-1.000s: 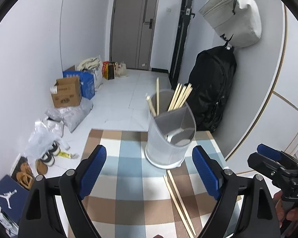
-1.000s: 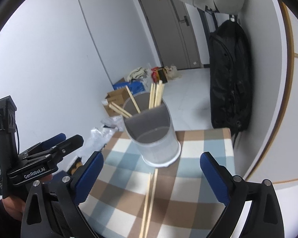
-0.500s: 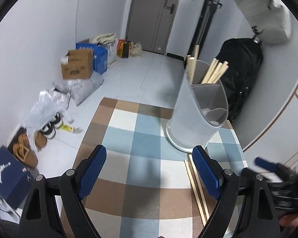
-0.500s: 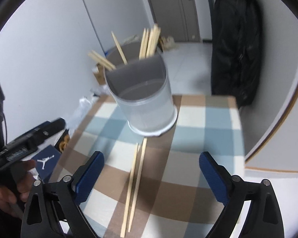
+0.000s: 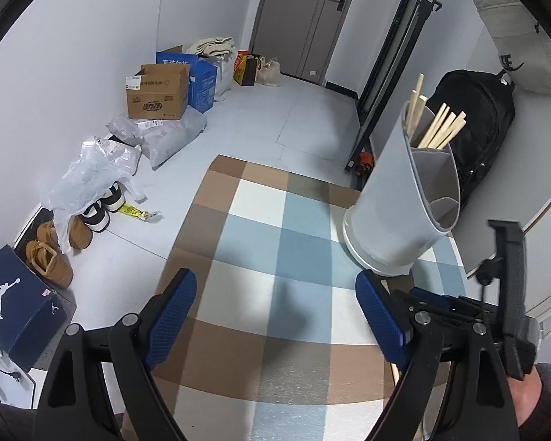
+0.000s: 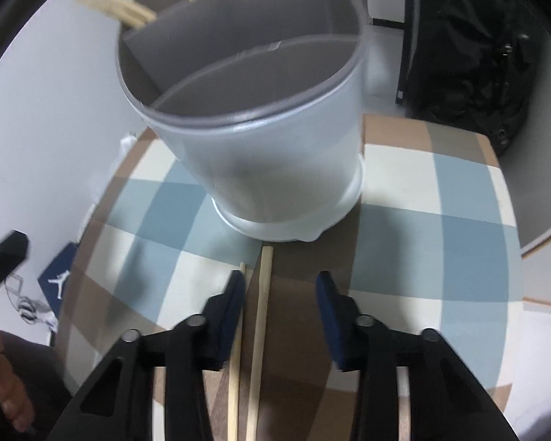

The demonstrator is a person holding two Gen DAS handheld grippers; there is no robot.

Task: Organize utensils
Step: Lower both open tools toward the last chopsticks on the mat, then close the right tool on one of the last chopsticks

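Observation:
A grey divided utensil holder (image 6: 268,147) stands on the checked tablecloth (image 6: 440,191), with several wooden chopsticks (image 5: 437,128) upright in its back compartment. In front of its base two loose chopsticks (image 6: 262,312) lie side by side on the cloth. My right gripper (image 6: 281,294) hangs low over them, its jaws closing. One stick lies between the pads and the other runs along the left finger (image 6: 233,308); neither pad presses on a stick. My left gripper (image 5: 275,312) is open and holds nothing, over the cloth to the left of the holder (image 5: 404,202).
A black backpack (image 5: 474,128) leans on the wall behind the table, with a grey bag (image 5: 521,47) hanging above it. Cardboard boxes (image 5: 158,92), plastic bags, shoes and a shoe box (image 5: 14,301) line the floor at left. The table's far edge runs just behind the holder.
My right gripper has dropped close to the two loose chopsticks and its jaws have narrowed around them. My left gripper has sunk and shifted left, so the holder now sits at its right.

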